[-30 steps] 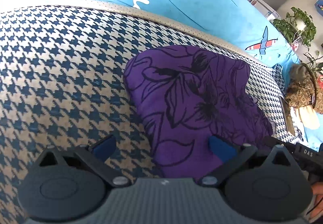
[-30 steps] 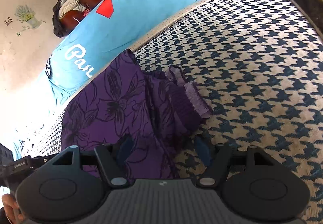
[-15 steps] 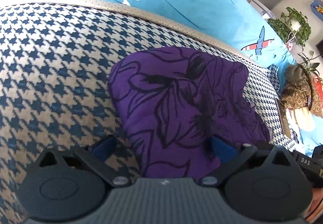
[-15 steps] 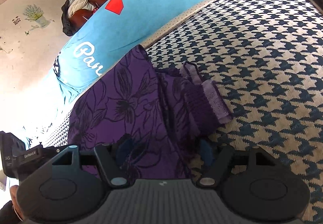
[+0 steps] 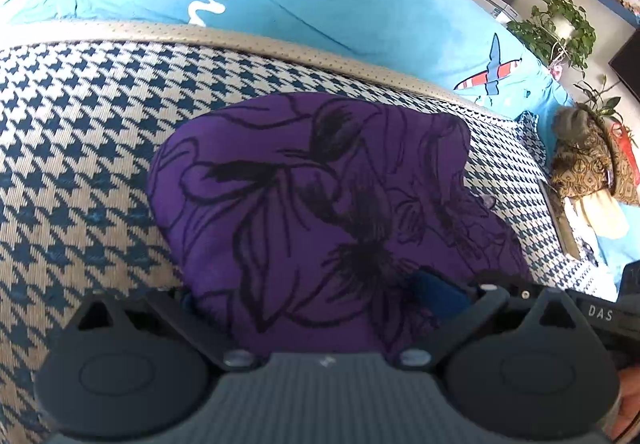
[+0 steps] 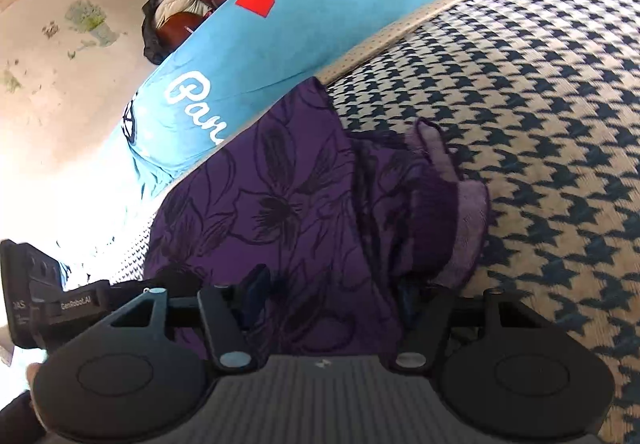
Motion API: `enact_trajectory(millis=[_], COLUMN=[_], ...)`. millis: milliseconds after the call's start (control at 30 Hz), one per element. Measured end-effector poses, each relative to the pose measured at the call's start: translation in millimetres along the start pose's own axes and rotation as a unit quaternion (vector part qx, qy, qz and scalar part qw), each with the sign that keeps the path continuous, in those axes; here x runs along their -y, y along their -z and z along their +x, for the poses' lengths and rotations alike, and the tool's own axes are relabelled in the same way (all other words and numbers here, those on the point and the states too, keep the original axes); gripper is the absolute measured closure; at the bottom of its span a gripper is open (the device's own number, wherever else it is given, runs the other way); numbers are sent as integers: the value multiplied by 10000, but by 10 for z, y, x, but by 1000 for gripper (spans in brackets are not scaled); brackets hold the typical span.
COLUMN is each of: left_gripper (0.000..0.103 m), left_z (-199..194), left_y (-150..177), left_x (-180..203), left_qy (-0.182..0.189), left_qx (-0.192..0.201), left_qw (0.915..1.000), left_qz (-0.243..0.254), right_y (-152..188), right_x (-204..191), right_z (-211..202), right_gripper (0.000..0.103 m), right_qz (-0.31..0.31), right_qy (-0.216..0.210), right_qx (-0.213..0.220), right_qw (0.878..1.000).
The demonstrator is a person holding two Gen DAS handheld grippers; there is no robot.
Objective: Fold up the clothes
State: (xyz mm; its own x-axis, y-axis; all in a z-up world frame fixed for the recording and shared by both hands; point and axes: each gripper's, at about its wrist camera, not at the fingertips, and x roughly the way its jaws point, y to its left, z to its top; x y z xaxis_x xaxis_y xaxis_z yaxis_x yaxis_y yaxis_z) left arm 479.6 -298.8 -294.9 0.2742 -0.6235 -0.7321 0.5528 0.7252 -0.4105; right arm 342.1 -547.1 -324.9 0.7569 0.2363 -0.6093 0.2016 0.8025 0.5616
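One purple floral garment lies on your houndstooth cover; your left gripper straddles its near edge, fingers spread wide. From the right wrist, your right gripper likewise gapes around the garment's near edge.

Left tool and right tool both low, jaws spread wide apart.
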Motion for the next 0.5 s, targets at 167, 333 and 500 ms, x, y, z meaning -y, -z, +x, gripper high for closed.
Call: enact_trajectory(millis=[167, 333, 500], left_gripper=[1, 9, 11], left_z=[31, -10, 5], left_y=[37, 40, 51], left_x=[115, 115, 94], left_qy=[-205, -307, -363], left_qx=[88, 128, 126], left_qw=[9995, 9991, 9988], left_qz=[203, 244, 306], right_y=[10, 16, -1], right_x=[-70, -157, -136], right_z=[32, 38, 61], right_gripper=[44, 51, 51], right_qz=[-181, -531, -516], right_qy=[88, 294, 269], right_qx=[47, 57, -33], right_qw=[9998, 9981, 9983])
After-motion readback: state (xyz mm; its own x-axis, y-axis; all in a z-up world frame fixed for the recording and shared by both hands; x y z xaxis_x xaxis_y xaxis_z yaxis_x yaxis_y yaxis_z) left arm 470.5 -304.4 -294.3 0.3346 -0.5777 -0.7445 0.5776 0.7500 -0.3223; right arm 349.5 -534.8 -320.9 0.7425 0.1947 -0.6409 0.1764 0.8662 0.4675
